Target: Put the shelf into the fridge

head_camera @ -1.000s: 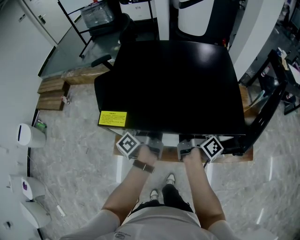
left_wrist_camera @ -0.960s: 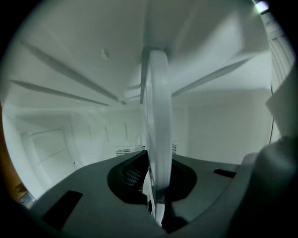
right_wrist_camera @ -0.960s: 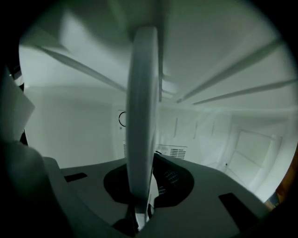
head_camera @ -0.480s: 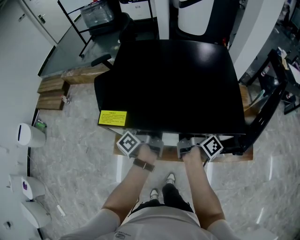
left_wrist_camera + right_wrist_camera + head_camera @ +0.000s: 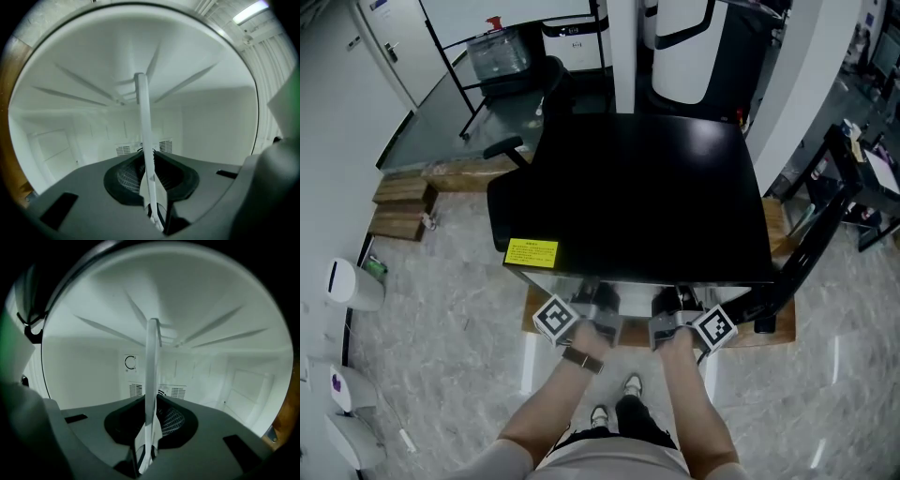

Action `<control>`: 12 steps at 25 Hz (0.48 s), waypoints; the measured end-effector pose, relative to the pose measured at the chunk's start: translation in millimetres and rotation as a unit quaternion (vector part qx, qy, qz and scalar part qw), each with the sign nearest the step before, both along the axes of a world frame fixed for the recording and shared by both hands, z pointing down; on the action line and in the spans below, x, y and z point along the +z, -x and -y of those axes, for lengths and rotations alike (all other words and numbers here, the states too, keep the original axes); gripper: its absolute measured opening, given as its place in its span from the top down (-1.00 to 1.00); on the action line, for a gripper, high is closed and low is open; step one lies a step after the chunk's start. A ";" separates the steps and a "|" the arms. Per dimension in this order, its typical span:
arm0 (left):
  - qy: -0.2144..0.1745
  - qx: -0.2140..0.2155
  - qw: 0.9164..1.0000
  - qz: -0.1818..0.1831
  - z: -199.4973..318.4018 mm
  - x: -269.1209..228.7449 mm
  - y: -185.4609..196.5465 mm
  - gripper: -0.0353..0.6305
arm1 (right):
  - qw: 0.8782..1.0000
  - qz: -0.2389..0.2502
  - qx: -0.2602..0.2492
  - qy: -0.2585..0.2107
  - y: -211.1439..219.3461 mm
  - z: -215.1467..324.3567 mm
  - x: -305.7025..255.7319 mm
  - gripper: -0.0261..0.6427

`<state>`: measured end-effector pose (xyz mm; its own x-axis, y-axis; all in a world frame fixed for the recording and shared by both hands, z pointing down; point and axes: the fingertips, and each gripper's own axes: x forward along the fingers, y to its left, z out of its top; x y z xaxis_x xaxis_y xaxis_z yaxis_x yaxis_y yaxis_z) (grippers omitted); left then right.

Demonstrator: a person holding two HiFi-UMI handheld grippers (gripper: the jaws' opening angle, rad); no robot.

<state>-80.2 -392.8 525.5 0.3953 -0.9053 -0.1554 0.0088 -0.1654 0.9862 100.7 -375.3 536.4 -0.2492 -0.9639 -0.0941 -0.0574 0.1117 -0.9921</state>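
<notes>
The shelf shows edge-on as a thin white strip (image 5: pixel 143 122) running away from my left gripper (image 5: pixel 153 190), whose jaws are shut on its near rim. My right gripper (image 5: pixel 147 434) is shut on the same shelf (image 5: pixel 152 366) in the same way. Both look into the white inside of the fridge (image 5: pixel 84 136). In the head view the black fridge (image 5: pixel 647 197) is seen from above. My left gripper (image 5: pixel 592 302) and right gripper (image 5: pixel 673 307) sit side by side at its front edge, partly under the top. The shelf itself is hidden there.
The fridge's black door (image 5: pixel 802 258) stands open at the right. A yellow label (image 5: pixel 532 253) marks the top's front left corner. Vents (image 5: pixel 124 150) and a dial (image 5: pixel 131 363) sit on the back wall. An office chair (image 5: pixel 520 155), wooden blocks (image 5: pixel 398 206) and white bins (image 5: pixel 347 281) stand at the left.
The head view has shifted. Both grippers now show slightly further out from under the fridge's front edge, still side by side and shut.
</notes>
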 end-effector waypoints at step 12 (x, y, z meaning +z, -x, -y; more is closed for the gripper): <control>0.042 0.016 0.999 0.012 -59.2 19.8 3.5 0.76 | 0.999 -0.028 -0.007 0.023 1.2 -53.7 10.3 0.78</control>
<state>-83.8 -333.6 545.3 0.4265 -0.9019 -0.0691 -0.0107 -0.0814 0.9966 99.5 -321.6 546.8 -0.2660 -0.9633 -0.0345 -0.1128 0.0666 -0.9914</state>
